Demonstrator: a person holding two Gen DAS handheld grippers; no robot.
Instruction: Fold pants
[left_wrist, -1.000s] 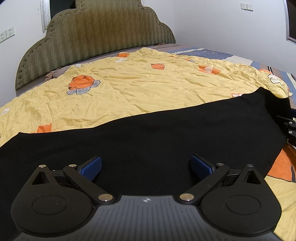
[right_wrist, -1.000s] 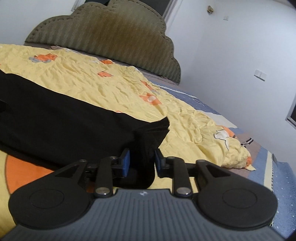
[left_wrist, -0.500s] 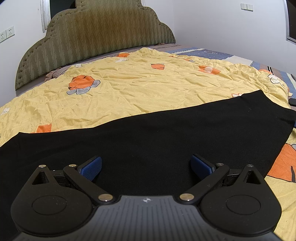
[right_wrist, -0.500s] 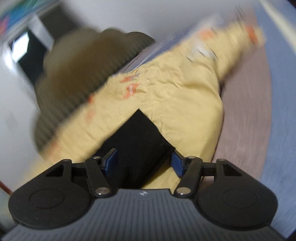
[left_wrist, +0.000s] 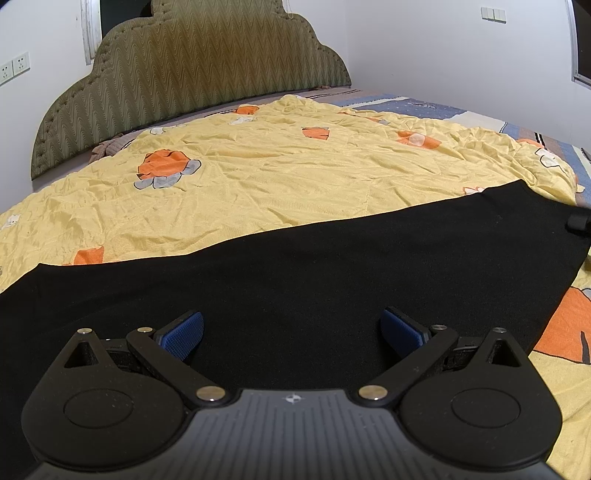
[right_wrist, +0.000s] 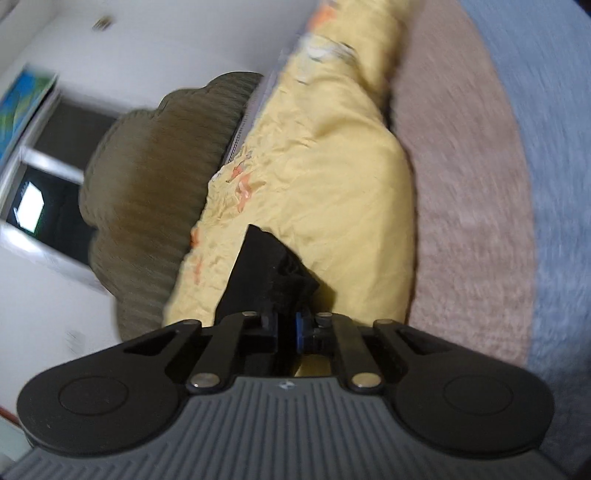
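Note:
The black pants (left_wrist: 295, 288) lie flat in a wide band across the yellow quilt (left_wrist: 280, 177). My left gripper (left_wrist: 291, 325) hovers over their near edge, open, its blue pads wide apart and nothing between them. In the right wrist view the picture is rolled on its side. There my right gripper (right_wrist: 286, 325) is closing its jaws, and the pads pinch a corner of the pants (right_wrist: 266, 273), which sticks up in a bunched point. A black part of the right gripper (left_wrist: 578, 221) shows at the pants' far right end.
A green padded headboard (left_wrist: 192, 70) stands behind the bed against white walls. Beyond the quilt's right edge lies a brown and blue sheet (right_wrist: 480, 184). A dark window (right_wrist: 55, 192) is at the left of the right wrist view.
My right gripper let go of the pants' end, rolled onto its side, opened wide around the corner, then closed on it. The pants' right end now lies flatter. The left gripper stayed still.

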